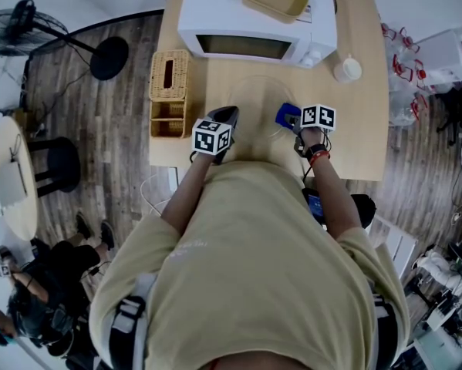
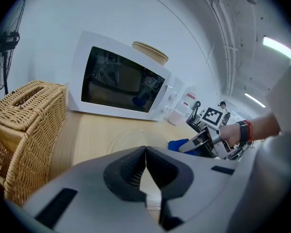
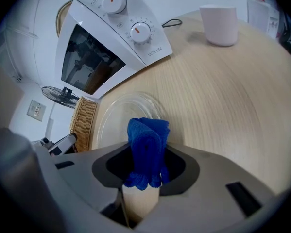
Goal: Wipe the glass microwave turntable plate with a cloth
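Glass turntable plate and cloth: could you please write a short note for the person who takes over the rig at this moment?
Left tongs: shut and empty, at the near left edge of the glass plate.
Right tongs: shut on the folded blue cloth, at the plate's near right edge.
The plate lies flat on the table, in front of the closed microwave.
Done: the plate is out and the cloth is gripped.
Left: wipe the plate. Whether the cloth touches the glass, or how much is wiped, cannot be told.
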A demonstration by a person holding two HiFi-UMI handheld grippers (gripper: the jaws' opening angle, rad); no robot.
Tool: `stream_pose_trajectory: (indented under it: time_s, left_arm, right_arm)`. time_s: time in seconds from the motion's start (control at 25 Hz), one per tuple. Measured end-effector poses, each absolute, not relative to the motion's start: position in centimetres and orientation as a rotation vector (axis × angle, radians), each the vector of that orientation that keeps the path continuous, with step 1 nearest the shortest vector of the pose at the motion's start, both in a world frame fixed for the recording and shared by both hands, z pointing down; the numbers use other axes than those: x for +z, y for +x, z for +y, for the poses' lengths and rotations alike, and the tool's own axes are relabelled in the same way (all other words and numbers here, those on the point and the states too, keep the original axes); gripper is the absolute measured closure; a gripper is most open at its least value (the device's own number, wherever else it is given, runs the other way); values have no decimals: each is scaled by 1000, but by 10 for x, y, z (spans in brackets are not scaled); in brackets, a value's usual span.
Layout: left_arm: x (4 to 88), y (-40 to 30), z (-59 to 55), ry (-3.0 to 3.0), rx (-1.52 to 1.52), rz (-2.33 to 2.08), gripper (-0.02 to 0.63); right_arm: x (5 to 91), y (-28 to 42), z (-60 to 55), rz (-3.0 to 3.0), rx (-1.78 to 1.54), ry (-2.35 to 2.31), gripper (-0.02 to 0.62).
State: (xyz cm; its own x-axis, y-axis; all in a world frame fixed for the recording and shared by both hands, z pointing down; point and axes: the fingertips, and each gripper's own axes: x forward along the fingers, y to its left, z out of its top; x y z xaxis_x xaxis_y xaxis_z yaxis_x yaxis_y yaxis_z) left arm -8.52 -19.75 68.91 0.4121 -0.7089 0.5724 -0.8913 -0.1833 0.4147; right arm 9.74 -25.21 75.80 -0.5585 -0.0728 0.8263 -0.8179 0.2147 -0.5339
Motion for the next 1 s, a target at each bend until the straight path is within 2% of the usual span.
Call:
stream_pose_trajectory:
  time_s: [0.24, 0.6, 0.88, 1.0]
  left_arm:
    - [689, -91, -191, 1934, 308, -1382, 586]
    - [688, -110, -185, 1884, 260, -1446, 586]
    - [685, -129, -175, 1845, 232, -1500, 586]
    - [686, -137, -170, 1826, 229, -1517, 586]
  right_arm:
    - [747, 82, -243, -1850, 1437, 799, 445]
    - [725, -16, -191, -1936, 1456, 475, 445]
    - [737, -68, -153, -1913, 1427, 162, 448]
    - [742, -79, -153, -1937, 1396, 178, 453]
